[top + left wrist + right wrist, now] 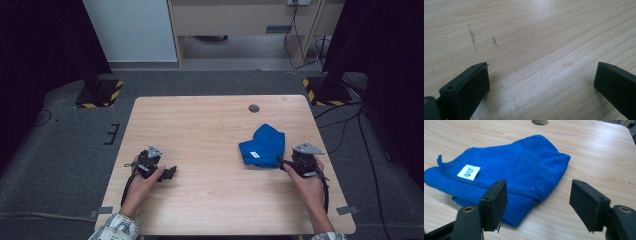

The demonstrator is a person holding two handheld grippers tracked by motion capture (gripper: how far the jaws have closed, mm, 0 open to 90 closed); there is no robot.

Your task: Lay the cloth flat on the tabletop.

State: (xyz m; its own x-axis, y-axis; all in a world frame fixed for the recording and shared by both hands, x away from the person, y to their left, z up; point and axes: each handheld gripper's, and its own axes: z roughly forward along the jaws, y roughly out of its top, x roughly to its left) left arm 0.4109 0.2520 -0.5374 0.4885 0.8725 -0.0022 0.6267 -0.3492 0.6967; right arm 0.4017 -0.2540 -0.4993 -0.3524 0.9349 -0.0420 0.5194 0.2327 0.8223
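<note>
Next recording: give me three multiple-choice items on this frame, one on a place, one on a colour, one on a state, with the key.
1. Where on the wooden table does the folded towel lie?
A. right half, just ahead of the right gripper
B. left half, beside the left gripper
C. on the floor

2. What colour is the towel?
A. red
B. blue, with a small white label
C. grey

3. How does the right gripper stand to the towel?
A. shut on its corner
B. lifting it clear of the table
C. fingers apart, the towel lying flat on the table beyond them

Key: 1 A, the high view shows it just ahead of the right gripper; 2 B, the right gripper view shows blue terry and the label; 3 C, that view shows a gap between the fingers, with nothing pinched.
</note>
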